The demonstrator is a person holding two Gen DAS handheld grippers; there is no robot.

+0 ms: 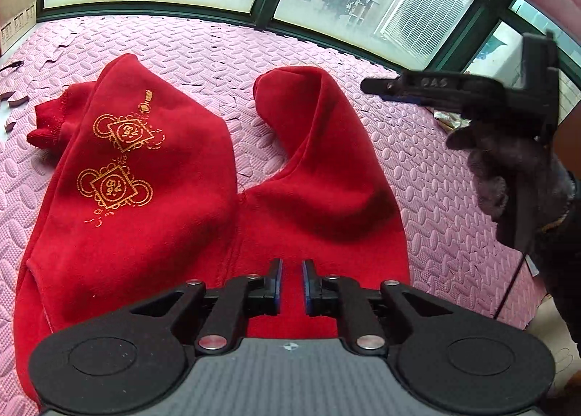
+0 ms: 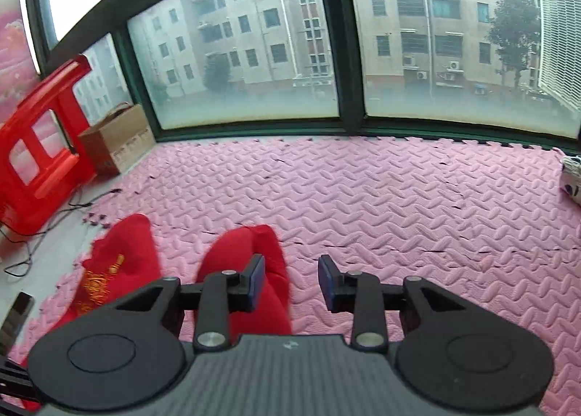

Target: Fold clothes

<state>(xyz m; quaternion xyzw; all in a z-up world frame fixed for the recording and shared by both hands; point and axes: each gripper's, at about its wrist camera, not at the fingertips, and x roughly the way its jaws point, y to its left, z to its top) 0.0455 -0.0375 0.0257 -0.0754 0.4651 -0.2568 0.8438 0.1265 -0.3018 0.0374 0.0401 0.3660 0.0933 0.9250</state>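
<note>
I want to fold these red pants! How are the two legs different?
The left leg carries gold knot prints; the right leg is plain red. The left leg lies fairly flat with its cuff bunched; the right leg is rumpled and curls over at its end. Both are red, lying on the pink mat.

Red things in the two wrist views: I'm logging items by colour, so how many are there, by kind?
Red trousers with gold print: 1
Red plastic stool: 1
Total red things: 2
The brown cardboard box and pink foam mat are not red, so they are left out.
</note>
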